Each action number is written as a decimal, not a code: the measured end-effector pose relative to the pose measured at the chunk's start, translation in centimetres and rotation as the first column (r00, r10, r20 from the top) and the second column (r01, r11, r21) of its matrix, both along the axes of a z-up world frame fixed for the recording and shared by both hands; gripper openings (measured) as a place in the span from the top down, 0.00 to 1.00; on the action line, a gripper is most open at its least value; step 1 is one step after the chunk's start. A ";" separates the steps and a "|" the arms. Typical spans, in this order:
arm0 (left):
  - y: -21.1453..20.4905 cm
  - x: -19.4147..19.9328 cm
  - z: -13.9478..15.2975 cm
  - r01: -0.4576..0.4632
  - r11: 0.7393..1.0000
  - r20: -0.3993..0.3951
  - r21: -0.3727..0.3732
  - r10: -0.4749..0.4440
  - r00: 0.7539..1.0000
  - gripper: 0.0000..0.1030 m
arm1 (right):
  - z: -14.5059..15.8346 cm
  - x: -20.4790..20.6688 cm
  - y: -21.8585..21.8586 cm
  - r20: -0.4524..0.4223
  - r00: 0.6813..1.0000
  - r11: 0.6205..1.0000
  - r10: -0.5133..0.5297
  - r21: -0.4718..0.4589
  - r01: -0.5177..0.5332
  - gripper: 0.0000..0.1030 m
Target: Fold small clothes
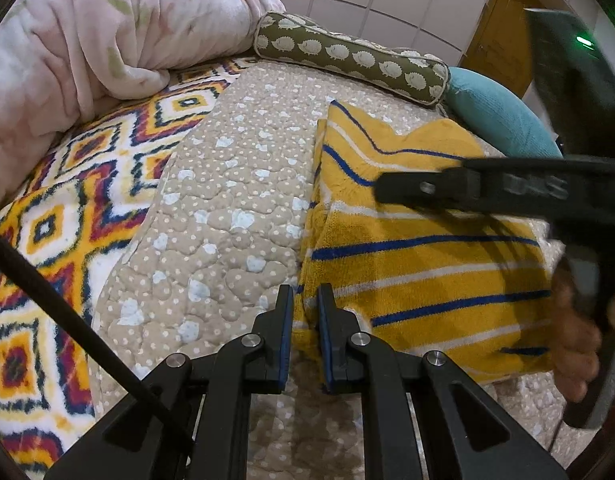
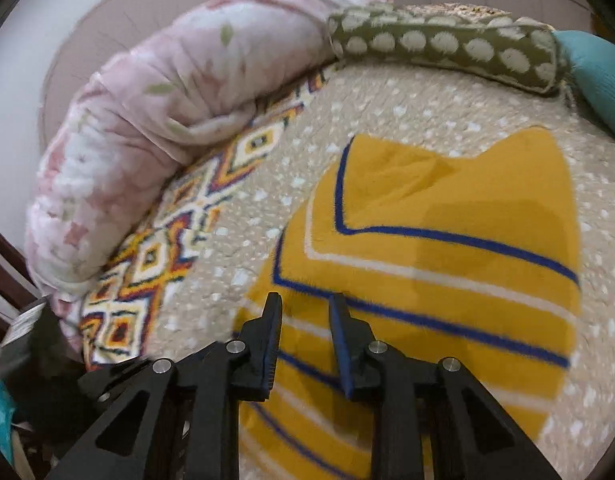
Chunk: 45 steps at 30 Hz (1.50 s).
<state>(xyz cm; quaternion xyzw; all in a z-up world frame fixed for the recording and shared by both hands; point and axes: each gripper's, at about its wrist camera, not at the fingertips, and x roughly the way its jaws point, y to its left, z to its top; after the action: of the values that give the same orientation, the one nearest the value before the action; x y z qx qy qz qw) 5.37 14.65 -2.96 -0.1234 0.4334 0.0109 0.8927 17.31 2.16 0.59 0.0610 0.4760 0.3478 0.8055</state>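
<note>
A bed with a dotted beige quilt [image 1: 227,208] carries the striped yellow garment [image 1: 419,272], partly folded. The left gripper [image 1: 305,304] pinches its near edge; the right gripper [image 2: 305,312] hovers over it, ajar and empty. If the pinch slips, the fold could spring open. A pink blanket [image 1: 87,52] and bolster [image 1: 347,56] lie well clear.

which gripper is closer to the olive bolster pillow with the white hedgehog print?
Right. The right gripper hangs over the yellow striped garment's far half, toward the bolster; the left gripper pinches its near edge.
</note>
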 end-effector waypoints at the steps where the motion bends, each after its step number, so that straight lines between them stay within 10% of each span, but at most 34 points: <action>1: 0.0 0.0 0.0 -0.003 1.000 -0.001 0.001 0.003 1.000 0.88 | -0.2 0.5 0.4 0.001 1.000 1.000 0.000 -0.011 0.000 0.77; 31: -0.1 -0.1 -0.2 -0.003 1.000 0.016 0.031 0.003 1.000 0.88 | -1.3 11.4 3.5 0.034 0.986 0.967 -0.161 -0.196 0.165 0.76; 45: -0.1 -0.1 -0.3 -0.028 0.999 0.021 0.030 0.028 0.999 0.83 | 2.4 -0.8 -7.8 0.103 0.978 0.981 -0.181 -0.045 0.186 0.75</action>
<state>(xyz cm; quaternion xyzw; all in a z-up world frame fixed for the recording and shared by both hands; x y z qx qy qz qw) 5.25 14.58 -3.21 -0.1158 0.4223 0.0288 0.8986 16.49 -5.60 3.02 0.0655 0.4374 0.2614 0.8579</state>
